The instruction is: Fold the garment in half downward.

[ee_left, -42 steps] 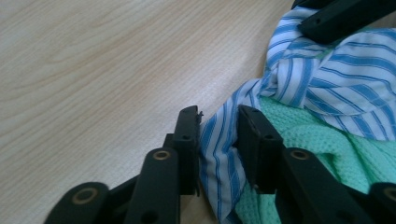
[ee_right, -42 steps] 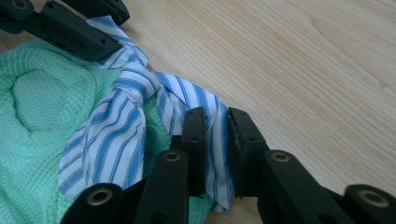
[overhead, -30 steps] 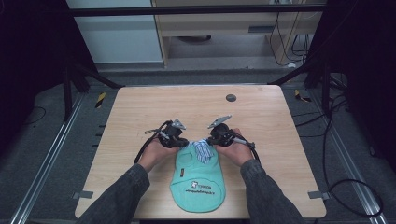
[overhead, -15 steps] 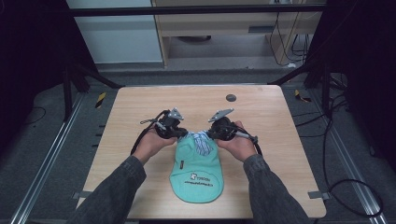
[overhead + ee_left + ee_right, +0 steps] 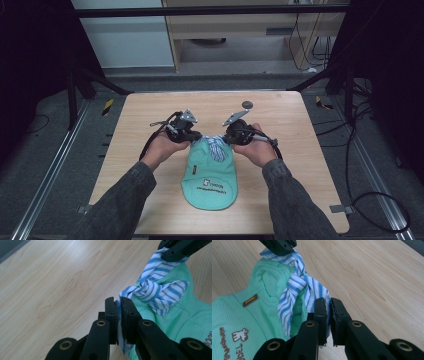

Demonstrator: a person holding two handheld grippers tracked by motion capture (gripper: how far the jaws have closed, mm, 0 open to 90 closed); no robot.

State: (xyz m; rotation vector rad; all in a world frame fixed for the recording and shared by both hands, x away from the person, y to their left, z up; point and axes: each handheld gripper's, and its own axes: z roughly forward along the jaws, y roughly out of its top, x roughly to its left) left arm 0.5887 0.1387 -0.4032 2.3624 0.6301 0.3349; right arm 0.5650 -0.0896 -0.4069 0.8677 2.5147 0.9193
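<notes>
Both grippers, left gripper and right gripper, clamp the striped tie ends on the green garment; next, pull apart evenly to tighten the knot.

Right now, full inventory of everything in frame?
Mint-green waffle-knit garment with brown print: 1, flat at the table's near centre.
Blue-and-white striped cloth tie: 1, knotted at the garment's far end, each end pinched by a gripper.
Dark round disc: 1, far right of the tabletop.
Light wooden table: 1, centre of the high view.
Left gripper: black, shut on the tie.
Right gripper: black, shut on the tie.
Hands: 2, dark sleeves, from the near edge.
</notes>
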